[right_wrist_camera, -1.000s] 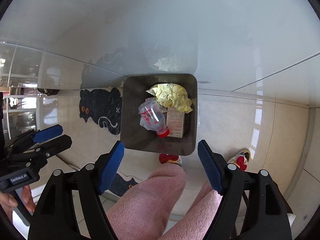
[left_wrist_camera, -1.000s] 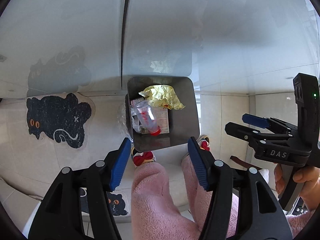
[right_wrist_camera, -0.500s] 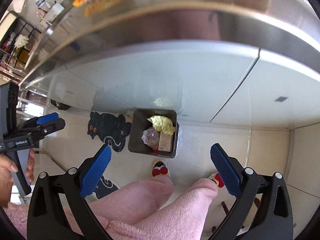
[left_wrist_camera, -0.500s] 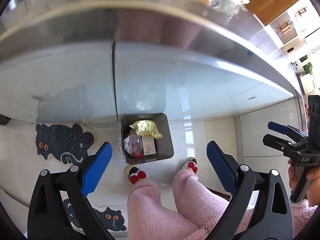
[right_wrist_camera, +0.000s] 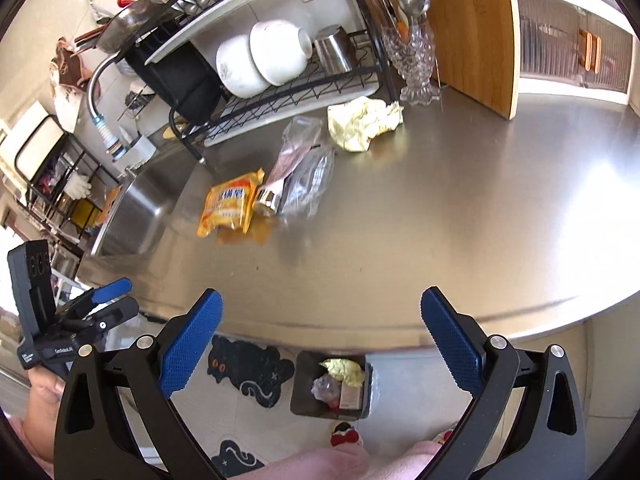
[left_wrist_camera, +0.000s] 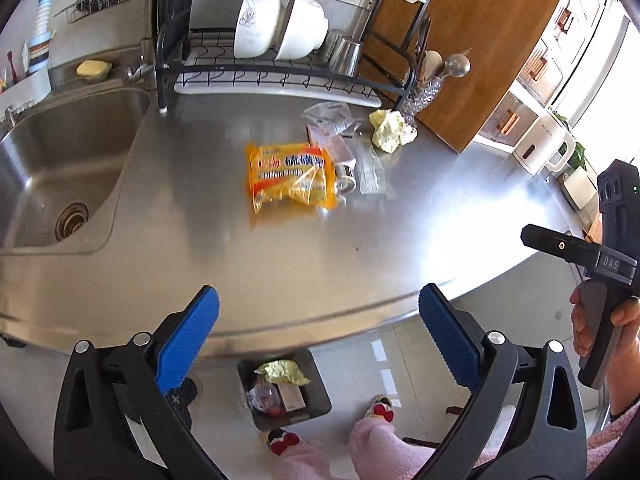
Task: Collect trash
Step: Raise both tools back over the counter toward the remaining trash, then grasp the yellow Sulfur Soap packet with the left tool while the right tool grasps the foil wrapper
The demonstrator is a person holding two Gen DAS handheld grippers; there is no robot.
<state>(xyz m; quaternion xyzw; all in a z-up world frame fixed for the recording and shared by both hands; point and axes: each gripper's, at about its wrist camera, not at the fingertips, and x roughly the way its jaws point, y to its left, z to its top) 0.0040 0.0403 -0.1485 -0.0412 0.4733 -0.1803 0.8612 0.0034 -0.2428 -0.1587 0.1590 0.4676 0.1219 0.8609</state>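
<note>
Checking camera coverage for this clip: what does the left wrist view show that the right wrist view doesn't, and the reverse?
Only the left wrist view shows the sink drain and white kettle. Only the right shows the cat mat whole and the pan on the rack's top shelf. Both show the yellow packet, crumpled paper and bin.

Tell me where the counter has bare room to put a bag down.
The counter is bare from its front edge up to the orange packet, and to the right toward the wooden panel. It is crowded behind: packet, clear wrappers and crumpled yellow paper cluster before the dish rack. The sink borders the left.
</note>
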